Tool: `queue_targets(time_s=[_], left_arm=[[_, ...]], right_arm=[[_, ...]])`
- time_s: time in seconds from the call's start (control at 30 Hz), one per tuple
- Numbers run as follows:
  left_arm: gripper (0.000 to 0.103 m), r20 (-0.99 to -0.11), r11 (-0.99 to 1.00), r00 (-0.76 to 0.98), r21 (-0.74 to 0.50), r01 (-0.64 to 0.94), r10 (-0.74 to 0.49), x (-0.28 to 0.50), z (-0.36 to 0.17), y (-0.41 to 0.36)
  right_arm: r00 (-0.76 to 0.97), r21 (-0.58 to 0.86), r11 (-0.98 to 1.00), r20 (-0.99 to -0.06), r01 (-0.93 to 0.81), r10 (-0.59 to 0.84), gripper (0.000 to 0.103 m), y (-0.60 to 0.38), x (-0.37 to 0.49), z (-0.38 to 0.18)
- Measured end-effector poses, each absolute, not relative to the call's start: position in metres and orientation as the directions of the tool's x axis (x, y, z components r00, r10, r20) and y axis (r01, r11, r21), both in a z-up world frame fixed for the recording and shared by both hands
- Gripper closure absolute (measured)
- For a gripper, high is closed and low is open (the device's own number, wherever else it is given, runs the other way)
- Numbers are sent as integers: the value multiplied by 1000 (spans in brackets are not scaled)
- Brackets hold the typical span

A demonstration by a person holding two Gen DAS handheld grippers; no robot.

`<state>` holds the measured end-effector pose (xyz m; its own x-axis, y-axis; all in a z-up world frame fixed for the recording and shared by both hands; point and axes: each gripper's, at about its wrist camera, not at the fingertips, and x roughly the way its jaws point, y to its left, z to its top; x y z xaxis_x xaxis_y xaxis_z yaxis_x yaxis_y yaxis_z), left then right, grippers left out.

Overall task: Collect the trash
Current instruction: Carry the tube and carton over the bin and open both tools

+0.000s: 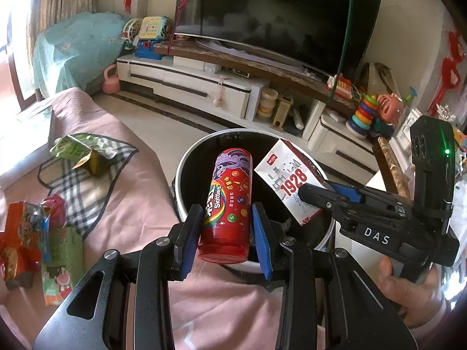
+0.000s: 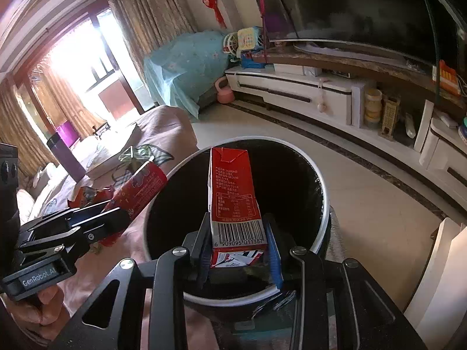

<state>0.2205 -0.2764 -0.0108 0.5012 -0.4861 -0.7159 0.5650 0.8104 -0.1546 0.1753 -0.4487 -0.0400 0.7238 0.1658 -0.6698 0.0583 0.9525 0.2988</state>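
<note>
I've got the Skittles tube (image 1: 226,204) clamped in my left gripper (image 1: 226,234) and the red carton (image 2: 233,201) in my right gripper (image 2: 239,250), both over the bin (image 2: 309,157), nothing dropped yet, wrappers (image 1: 26,233) left on the pink cover.

place: home living room | ahead of grippers: big TV (image 1: 277,17) on white media cabinet (image 1: 186,83), toys (image 1: 364,113) | left: pink-covered sofa (image 1: 122,192), curtains (image 2: 146,29), balcony door (image 2: 87,67) | red wall charms (image 2: 211,0)
</note>
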Motion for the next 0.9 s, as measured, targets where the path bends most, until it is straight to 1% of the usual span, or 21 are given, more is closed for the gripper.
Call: queue_targets(time_s=[0.33, 0.4, 0.47, 0.5, 0.57, 0.7, 0.8, 0.87, 0.9], left_arm=[[69, -732, 813, 485, -160, 560, -478, 231, -19, -289], [68, -735, 815, 481, -164, 556, -477, 233, -19, -291], [59, -739, 817, 478, -169, 551, -475, 234, -19, -290], [48, -734, 818, 480, -175, 549, -480, 233, -19, -288], [40, -724, 827, 499, -176, 534, -476, 231, -18, -282], [38, -713, 833, 506, -203, 514, -486, 224, -18, -264], [36, -711, 845, 516, -210, 492, -478, 217, -20, -248], [36, -708, 854, 528, -210, 477, -469, 211, -21, -235], [36, -708, 860, 534, -209, 465, -461, 208, -21, -227]], right_arm=[[707, 320, 945, -684, 71, 179, 69, -458, 188, -46], [704, 325, 943, -686, 72, 183, 67, -458, 190, -46], [707, 327, 942, -684, 79, 179, 65, -460, 190, -45], [709, 331, 940, -682, 80, 180, 62, -460, 189, -45], [719, 339, 937, -672, 83, 179, 49, -463, 187, -43], [736, 349, 934, -652, 78, 182, 37, -457, 177, -38], [750, 352, 934, -634, 64, 188, 26, -446, 169, -33], [758, 355, 933, -623, 56, 192, 15, -437, 163, -31], [762, 357, 933, -618, 53, 193, 13, -433, 161, -29]])
